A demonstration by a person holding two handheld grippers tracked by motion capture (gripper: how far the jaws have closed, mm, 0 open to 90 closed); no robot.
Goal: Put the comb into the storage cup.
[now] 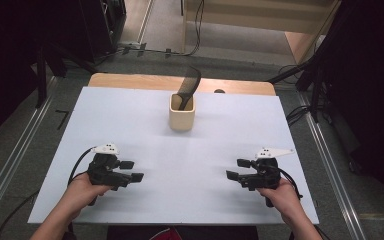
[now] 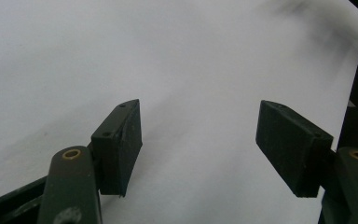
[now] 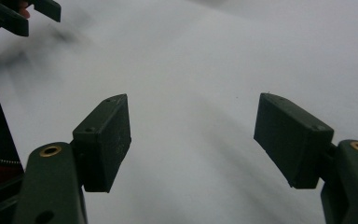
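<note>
"What did you see from above?"

"A tan cup [image 1: 182, 119] stood at the far middle of the white bench [image 1: 130, 120], with a dark comb [image 1: 188, 86] leaning out of it. The left gripper [image 1: 131, 170] and right gripper [image 1: 236, 169] sat low at the near edge, well apart from the cup, fingers spread and empty."

"And from the left gripper view?"

"Both fingers [image 2: 121, 147] stood wide over bare bench."

"The right gripper view?"

"The same: fingers [image 3: 105, 140] apart, holding nothing, with the other gripper [image 3: 21, 14] off in a corner."

"What worried you?"

"Nothing stood in the way, but I judged the cup light and the comb top-heavy. A careless tug on the comb might tip the cup."
</note>
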